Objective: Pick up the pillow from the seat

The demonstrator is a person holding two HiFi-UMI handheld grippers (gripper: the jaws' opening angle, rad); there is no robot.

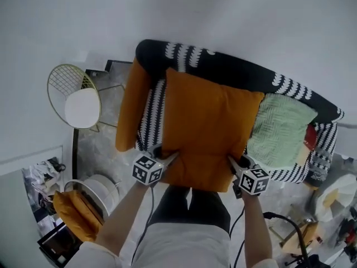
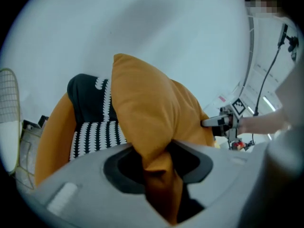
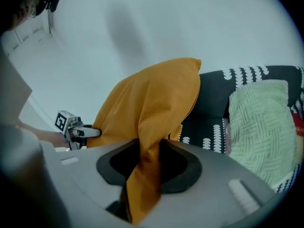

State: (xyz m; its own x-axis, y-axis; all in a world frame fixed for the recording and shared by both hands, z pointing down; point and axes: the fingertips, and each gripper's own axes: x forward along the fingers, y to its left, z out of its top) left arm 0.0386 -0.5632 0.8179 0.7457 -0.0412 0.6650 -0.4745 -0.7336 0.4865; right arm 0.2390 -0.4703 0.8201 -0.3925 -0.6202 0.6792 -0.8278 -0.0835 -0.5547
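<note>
A large orange pillow (image 1: 209, 130) hangs lifted above the black-and-white patterned seat (image 1: 223, 71), held by its two near corners. My left gripper (image 1: 167, 158) is shut on the left corner, whose cloth (image 2: 159, 175) bunches between the jaws. My right gripper (image 1: 234, 162) is shut on the right corner, with a fold of orange fabric (image 3: 142, 175) pinched between the jaws. In the left gripper view the right gripper (image 2: 211, 122) shows beyond the pillow (image 2: 152, 113). In the right gripper view the left gripper (image 3: 92, 133) shows past the pillow (image 3: 152, 103).
A second orange cushion (image 1: 133, 105) leans on the seat's left arm. A pale green cushion (image 1: 281, 130) lies at the seat's right end. A gold wire chair (image 1: 75, 96) stands to the left, a white fan (image 1: 100, 190) and an orange bag (image 1: 75, 214) on the floor below it.
</note>
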